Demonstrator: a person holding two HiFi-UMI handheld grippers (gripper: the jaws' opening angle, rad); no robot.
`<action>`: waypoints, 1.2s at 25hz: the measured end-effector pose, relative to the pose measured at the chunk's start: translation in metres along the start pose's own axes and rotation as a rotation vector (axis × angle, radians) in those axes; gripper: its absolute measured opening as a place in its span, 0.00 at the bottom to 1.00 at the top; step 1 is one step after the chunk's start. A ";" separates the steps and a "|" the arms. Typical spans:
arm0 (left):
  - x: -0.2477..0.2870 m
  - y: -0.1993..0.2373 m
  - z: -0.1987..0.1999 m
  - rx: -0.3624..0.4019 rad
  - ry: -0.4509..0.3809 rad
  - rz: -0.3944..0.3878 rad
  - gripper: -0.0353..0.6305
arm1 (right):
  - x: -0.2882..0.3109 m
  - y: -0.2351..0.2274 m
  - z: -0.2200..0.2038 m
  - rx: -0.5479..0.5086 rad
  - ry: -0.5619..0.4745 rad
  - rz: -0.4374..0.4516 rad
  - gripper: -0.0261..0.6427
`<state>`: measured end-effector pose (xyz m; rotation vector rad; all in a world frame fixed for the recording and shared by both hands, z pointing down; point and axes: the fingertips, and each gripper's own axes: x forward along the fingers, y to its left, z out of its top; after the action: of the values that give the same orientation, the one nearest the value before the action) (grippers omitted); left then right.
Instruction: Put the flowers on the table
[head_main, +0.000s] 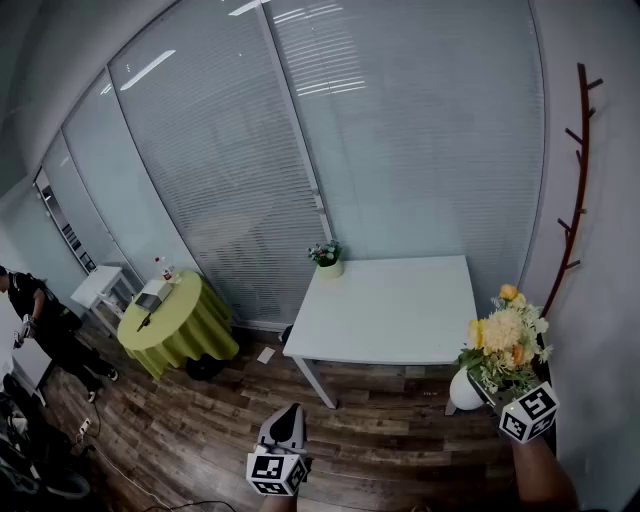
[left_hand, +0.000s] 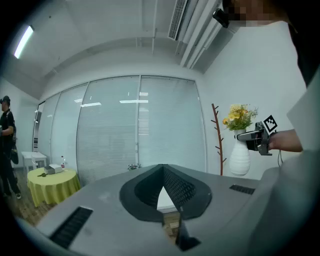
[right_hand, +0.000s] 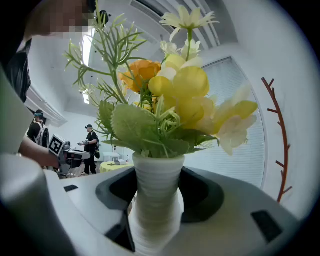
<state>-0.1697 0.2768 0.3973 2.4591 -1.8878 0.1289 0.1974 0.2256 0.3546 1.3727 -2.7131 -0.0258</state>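
A white ribbed vase (head_main: 462, 388) of yellow and orange flowers (head_main: 505, 335) hangs in the air off the right side of the white table (head_main: 390, 310), over the wooden floor. My right gripper (head_main: 490, 395) is shut on the vase's neck. In the right gripper view the vase (right_hand: 156, 200) fills the space between both jaws, with the flowers (right_hand: 175, 95) upright above. My left gripper (head_main: 285, 425) is low in the middle, short of the table, shut and holding nothing; its jaws meet at the tips (left_hand: 163, 172). From it I see the held vase (left_hand: 240, 157) at the right.
A small flower pot (head_main: 326, 258) stands on the table's far left corner. A round table with a green cloth (head_main: 175, 320) and a person (head_main: 40, 320) are at the left. A brown coat rack (head_main: 575, 200) stands against the right wall. Glass walls with blinds are behind.
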 end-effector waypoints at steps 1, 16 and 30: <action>0.001 -0.001 0.002 0.000 -0.004 -0.005 0.05 | 0.000 0.001 0.001 0.001 0.001 -0.003 0.43; 0.024 -0.043 0.007 0.019 -0.007 -0.037 0.05 | -0.010 -0.007 0.006 0.037 -0.039 0.050 0.43; 0.055 -0.067 0.018 0.080 -0.026 -0.010 0.05 | -0.021 -0.052 -0.010 0.017 -0.036 0.028 0.43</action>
<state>-0.0902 0.2398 0.3861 2.5332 -1.9164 0.1764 0.2522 0.2116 0.3602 1.3510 -2.7678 -0.0261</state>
